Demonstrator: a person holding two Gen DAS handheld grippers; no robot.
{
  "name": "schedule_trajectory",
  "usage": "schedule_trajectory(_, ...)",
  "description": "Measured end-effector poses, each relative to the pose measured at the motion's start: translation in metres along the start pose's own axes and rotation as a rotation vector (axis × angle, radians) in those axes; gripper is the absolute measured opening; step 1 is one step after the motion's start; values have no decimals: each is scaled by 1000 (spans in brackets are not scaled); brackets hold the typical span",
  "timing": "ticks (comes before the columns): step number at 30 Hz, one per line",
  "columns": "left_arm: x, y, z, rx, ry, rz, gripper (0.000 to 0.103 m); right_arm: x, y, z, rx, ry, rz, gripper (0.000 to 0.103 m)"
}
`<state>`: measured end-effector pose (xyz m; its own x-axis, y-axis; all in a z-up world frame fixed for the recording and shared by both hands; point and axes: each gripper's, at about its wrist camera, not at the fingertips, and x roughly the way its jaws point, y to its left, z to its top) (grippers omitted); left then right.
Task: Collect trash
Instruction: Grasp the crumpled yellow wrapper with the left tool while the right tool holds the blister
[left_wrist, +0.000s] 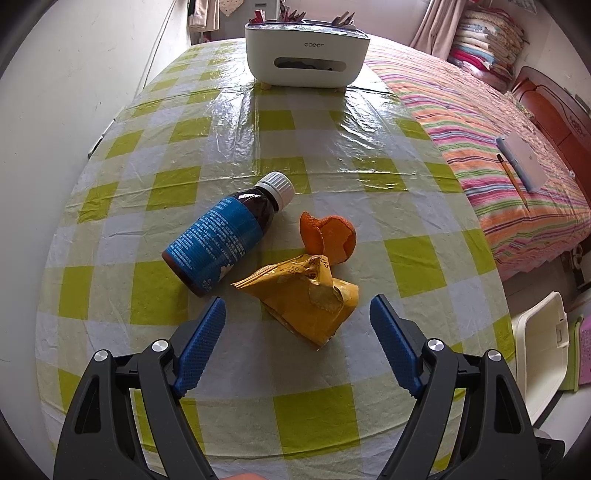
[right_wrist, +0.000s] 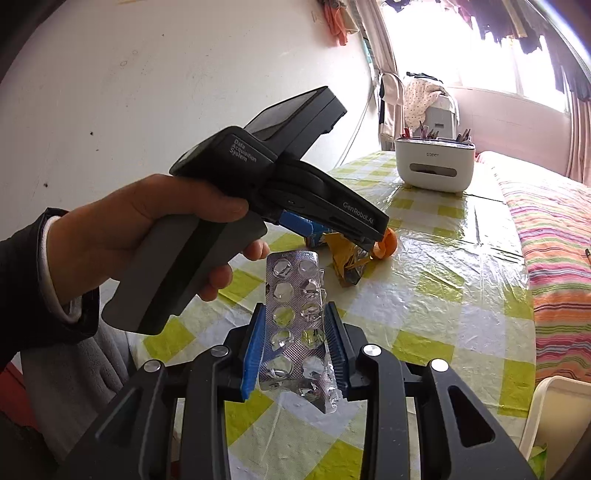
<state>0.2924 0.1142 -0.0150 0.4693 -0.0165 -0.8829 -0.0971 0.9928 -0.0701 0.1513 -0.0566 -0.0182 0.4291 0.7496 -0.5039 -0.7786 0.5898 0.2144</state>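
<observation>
Right tongs (right_wrist: 295, 347): clamped on emptied blister pack (right_wrist: 295, 325) (foil torn), lifted off tabletop (right_wrist: 443, 295)
Left tongs (left_wrist: 297, 325): open, just above yellow wrapper (left_wrist: 303, 295)
Wrapper's neighbours: orange peel (left_wrist: 328, 236), brown bottle (left_wrist: 225, 236)

"GenRobot.AI", "Data Acquisition System" on left tool (right_wrist: 373, 243); "ecoco" on organizer (left_wrist: 307, 55).

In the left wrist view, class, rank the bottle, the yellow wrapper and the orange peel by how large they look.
1. bottle and yellow wrapper: near alike, and the wrapper lies closer to the camera, so unranked.
2. orange peel: clearly smallest.
</observation>
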Motion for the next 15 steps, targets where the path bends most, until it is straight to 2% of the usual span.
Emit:
schedule_trajectory(6, 23, 9, 12, -48, 33, 45, 79, -13, -11, 2, 63, -42, -12, 31)
schedule_trajectory(10, 27, 15, 18, -74, 22, 43, 79, -18, -15, 3, 93, -62, -19, 31)
schedule_trajectory(12, 27, 19, 19, -100, 17, 28, 77, -19, -17, 3, 101, -66, -27, 31)
schedule_trajectory(14, 28, 21, 18, -119, 20, 12, 67, -20, -19, 2, 111, -70, -32, 31)
schedule_trajectory(15, 29, 22, 18, -122, 28, 3, 65, -22, -19, 1, 118, -74, -32, 31)
